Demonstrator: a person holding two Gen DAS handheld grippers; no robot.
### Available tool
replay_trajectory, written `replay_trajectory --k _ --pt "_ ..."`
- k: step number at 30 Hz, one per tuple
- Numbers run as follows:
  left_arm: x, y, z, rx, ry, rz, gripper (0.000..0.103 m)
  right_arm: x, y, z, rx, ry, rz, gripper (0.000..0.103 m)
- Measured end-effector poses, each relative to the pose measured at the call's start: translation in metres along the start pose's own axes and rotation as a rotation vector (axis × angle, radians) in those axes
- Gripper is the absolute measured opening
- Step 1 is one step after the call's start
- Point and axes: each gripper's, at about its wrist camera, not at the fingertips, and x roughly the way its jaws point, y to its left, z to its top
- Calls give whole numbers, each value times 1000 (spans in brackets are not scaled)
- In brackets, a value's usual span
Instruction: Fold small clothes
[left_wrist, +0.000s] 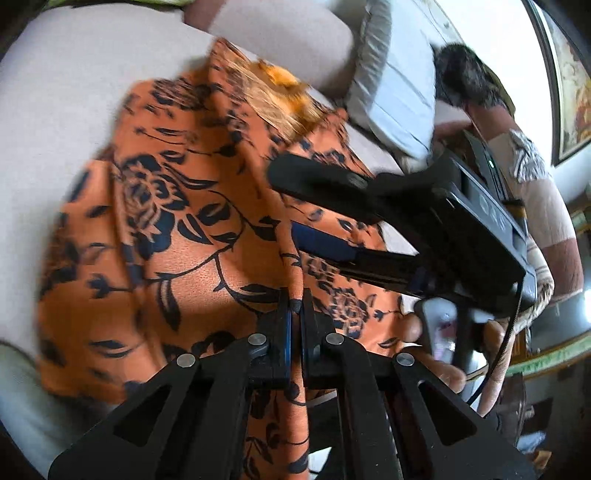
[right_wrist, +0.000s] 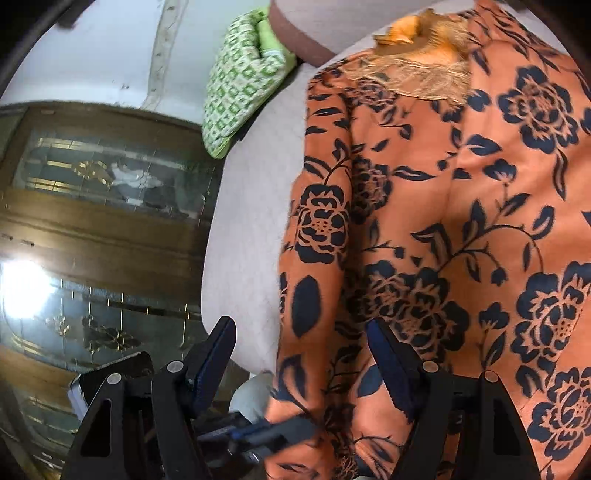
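Left claw (left_wrist: 295, 314) is pinched tight on the orange floral top's (left_wrist: 177, 206) hem, right claw (right_wrist: 301, 354) gaping empty beside its edge, so it should grab level there.

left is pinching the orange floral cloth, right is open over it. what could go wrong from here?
1. The left gripper holds only a narrow ridge of the orange floral garment; it may slip out when lifted.
2. The right gripper is open with the garment's edge between its fingers; closing could bunch several layers.
3. The two grippers are close together, so they could collide.
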Motion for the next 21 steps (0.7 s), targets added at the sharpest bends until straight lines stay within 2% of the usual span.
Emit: replay_trajectory --k 1,3,4,6,7,9,11,12,13,16,17,18,20,21 --pt "5 -2 1 2 9 -4 2 0 -3 2 4 -2 -6 65" --pt "13 -8 0 10 50 -37 2 3 -9 7 -6 23 -48 24" --pt "13 -9 -2 19 58 -49 2 4 -11 11 -20 38 -96 17" --pt "1 -10 -6 41 41 -78 2 -5 -11 17 -57 26 -128 6" --pt "-7 -8 -8 44 28 -84 3 -13 -10 20 -74 8 -132 6" --pt "-22 4 -10 19 -12 -92 9 -31 -15 27 -85 -32 -153 5" --pt "-31 22 -7 -41 -50 -59 27 -36 -28 31 -55 -54 -225 6" --pt "-33 30 -6 -62 -64 -39 32 -36 -35 32 -48 -60 -276 6" --pt "-34 38 -3 -85 -77 -14 35 -36 -41 32 -39 -62 -281 6" --pt "-38 60 2 -152 -89 17 35 -44 -38 14 -38 -79 -141 10" --pt "-38 63 2 -158 -89 27 36 -46 -33 5 -55 -75 -113 20" --pt "-36 65 1 -162 -86 43 36 -50 -29 -7 -70 -70 -110 39" --pt "-31 67 -4 -163 -69 75 36 -58 -24 -34 -89 -108 -115 60" --pt "-29 69 -6 -164 -60 82 36 -62 -24 -46 -83 -121 -109 66"
